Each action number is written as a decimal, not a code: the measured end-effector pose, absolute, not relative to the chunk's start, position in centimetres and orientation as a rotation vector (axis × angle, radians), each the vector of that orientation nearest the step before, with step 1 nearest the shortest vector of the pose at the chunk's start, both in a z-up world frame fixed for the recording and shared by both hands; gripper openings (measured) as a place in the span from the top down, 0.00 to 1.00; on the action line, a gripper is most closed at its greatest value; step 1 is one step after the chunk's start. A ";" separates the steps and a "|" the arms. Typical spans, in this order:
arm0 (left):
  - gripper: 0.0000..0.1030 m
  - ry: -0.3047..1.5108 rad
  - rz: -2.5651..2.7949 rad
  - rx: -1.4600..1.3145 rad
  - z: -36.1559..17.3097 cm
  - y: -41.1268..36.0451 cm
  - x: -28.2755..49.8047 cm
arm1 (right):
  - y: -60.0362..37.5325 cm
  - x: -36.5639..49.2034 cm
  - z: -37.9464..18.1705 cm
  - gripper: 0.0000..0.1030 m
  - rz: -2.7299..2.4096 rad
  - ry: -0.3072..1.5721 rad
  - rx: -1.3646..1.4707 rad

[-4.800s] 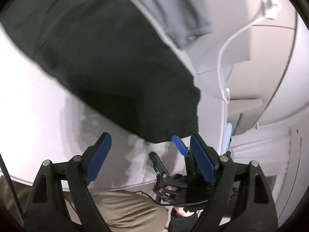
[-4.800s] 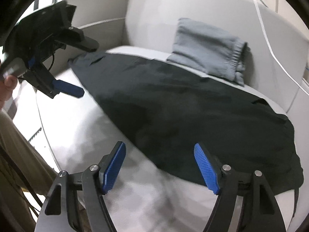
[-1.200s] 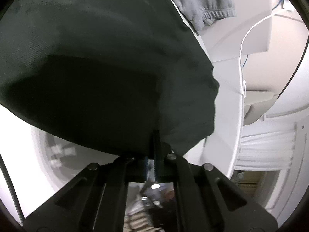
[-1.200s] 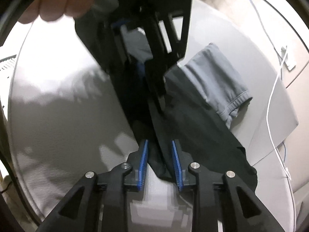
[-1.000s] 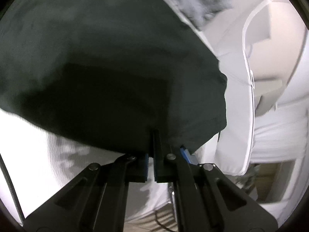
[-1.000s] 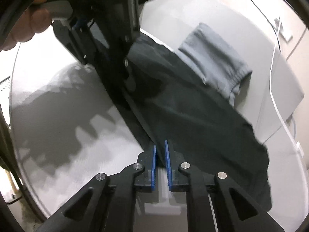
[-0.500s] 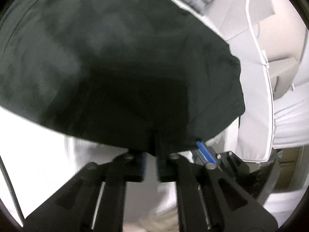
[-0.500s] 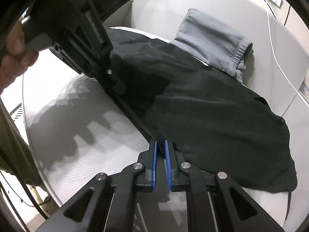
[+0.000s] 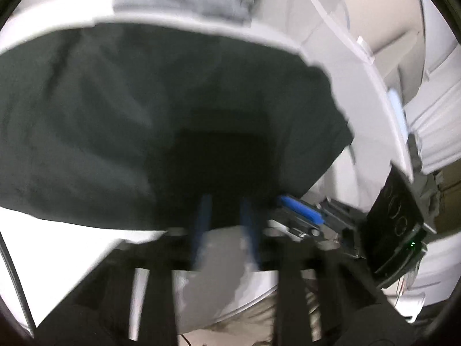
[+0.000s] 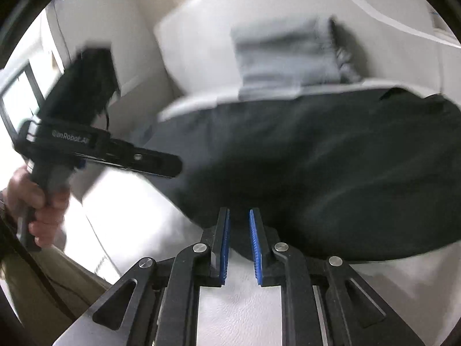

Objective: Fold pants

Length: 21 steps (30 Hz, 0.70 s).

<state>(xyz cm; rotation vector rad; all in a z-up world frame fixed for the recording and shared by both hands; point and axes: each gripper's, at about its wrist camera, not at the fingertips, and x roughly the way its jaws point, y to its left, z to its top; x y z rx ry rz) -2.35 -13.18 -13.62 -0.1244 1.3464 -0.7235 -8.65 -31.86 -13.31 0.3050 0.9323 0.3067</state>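
1. Black pants point(image 10: 331, 173) lie spread on the white cushioned surface point(image 10: 245, 311), straight ahead of both tools; the near hem sits at the fingertips in both views.
2. Long axis runs left-right across both cameras, roughly square to the fingers — any fold away from the person goes across it.
3. Right hand-held gripper point(image 10: 238, 240): jaws parted by a narrow gap, hem edge right at that gap; looks let go, not clamped on cloth.
4. Left hand-held gripper point(image 9: 226, 216): blue pads apart, frame heavily blurred — probably released too, with dark cloth just over the tips.
5. The right one is nearer the pants' middle; the left tool, seen from the right camera point(image 10: 95, 144), is off toward the pants' left end, above the surface.
6. Grey folded garment point(image 10: 288, 54) lies beyond the pants against the backrest, near but separate.
7. Writing: "RobotAI"-type branding on the left tool's body, first letters unclear.
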 end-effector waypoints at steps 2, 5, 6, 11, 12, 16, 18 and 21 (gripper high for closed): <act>0.93 1.387 -0.677 -0.051 -15.9 -13.7 -2.3 | -30.7 -7.9 -14.8 0.86 0.299 0.994 0.258; 1.00 1.337 -0.678 -0.040 -16.5 -13.5 -2.1 | -30.7 -7.6 -15.6 0.86 0.305 0.985 0.263; 1.00 1.343 -0.679 -0.033 -16.3 -13.6 -2.1 | -31.5 -7.6 -15.5 0.86 0.307 0.987 0.328; 0.99 1.165 -0.728 -0.044 -12.6 -13.1 -2.7 | -40.5 -12.9 -11.7 0.86 0.146 0.671 0.689; 0.97 1.102 -0.733 0.004 -11.7 -13.3 -3.1 | -42.2 -14.2 -11.4 0.84 0.086 0.622 0.730; 0.63 0.979 -0.745 0.109 -9.2 -14.4 -4.1 | -50.6 -19.3 -11.5 0.49 -0.340 0.552 0.891; 0.52 0.891 -0.782 0.124 -7.7 -16.0 -5.4 | -53.1 -20.4 -11.9 0.38 -0.432 0.556 0.933; 0.31 0.788 -0.806 0.184 -5.3 -17.1 -7.0 | -55.0 -20.9 -12.0 0.36 -0.505 0.580 0.911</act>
